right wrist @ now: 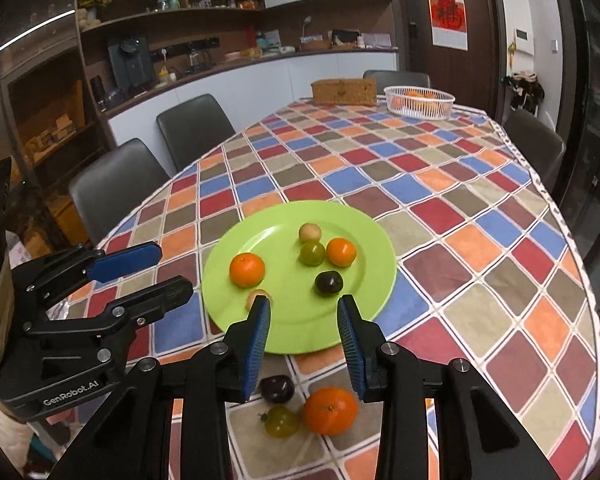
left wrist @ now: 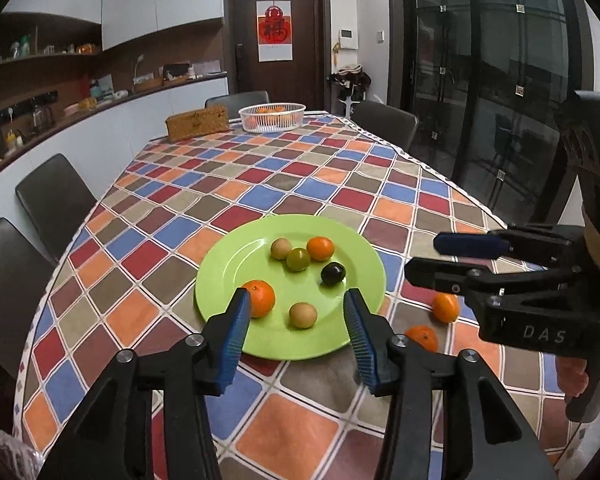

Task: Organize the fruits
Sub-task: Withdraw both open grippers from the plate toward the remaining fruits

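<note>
Left gripper open over the near edge of the green plate, blue pads apart with nothing between them. Right gripper likewise open and empty, above the plate's near rim.

On the plate, six fruits: a larger mandarin at the left, a tan round fruit near the front, a dark plum toward the right, and a tight cluster further back – a second tan fruit, a green fruit and a smaller mandarin, just beside one another.

Off the plate, on the checked tablecloth close under the right gripper: another dark plum, a green fruit with a stem and a big mandarin. From the left wrist view, two mandarins visible on the cloth right of the plate.

At the far end of the table, a white mesh basket holding orange fruit – count unclear – with a woven box beside it.
</note>
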`<control>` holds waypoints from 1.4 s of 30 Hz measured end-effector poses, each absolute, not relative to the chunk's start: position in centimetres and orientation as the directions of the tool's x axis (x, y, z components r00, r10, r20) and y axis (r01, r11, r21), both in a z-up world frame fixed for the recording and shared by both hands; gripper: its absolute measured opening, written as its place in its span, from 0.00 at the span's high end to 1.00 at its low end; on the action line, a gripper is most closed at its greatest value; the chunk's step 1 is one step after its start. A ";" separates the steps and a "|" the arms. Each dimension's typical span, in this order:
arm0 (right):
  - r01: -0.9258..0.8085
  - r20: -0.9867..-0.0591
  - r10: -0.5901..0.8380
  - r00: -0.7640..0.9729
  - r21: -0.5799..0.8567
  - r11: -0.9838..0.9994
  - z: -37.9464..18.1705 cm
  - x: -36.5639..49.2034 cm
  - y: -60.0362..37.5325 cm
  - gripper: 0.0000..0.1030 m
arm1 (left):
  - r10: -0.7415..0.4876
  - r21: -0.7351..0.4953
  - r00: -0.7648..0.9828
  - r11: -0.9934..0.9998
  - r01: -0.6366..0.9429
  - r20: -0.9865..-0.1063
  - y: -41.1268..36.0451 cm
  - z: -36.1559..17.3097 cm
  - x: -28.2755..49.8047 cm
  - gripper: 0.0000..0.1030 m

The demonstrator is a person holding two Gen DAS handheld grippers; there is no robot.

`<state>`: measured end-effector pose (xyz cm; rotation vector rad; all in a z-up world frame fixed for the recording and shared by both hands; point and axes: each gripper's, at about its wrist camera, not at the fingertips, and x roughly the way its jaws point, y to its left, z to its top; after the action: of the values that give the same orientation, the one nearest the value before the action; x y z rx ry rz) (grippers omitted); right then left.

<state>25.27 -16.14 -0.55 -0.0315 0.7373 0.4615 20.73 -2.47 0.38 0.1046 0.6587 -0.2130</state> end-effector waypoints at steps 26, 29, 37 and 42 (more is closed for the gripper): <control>-0.404 -0.673 0.349 0.653 0.080 0.911 -3.1 20.5 -21.8 0.57 | -0.197 -0.011 0.743 0.969 0.247 -0.639 -7.9 -3.2 15.7 0.48; -0.401 -0.684 0.342 0.644 0.079 0.913 -3.9 20.6 -22.5 0.57 | -0.191 -0.013 0.729 0.970 0.242 -0.657 -8.5 -4.0 15.8 0.48; -0.419 -0.713 0.328 0.619 0.053 0.906 -5.6 21.3 -23.6 0.57 | -0.172 -0.011 0.693 0.973 0.230 -0.701 -9.7 -6.2 16.4 0.48; -0.427 -0.731 0.328 0.598 0.055 0.903 -6.6 22.4 -23.9 0.57 | -0.168 -0.024 0.662 0.975 0.220 -0.730 -10.2 -7.3 17.1 0.48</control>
<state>22.42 -23.95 -6.59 -0.1300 0.8201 0.4390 17.14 -10.22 -7.33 0.0679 0.8180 -0.2193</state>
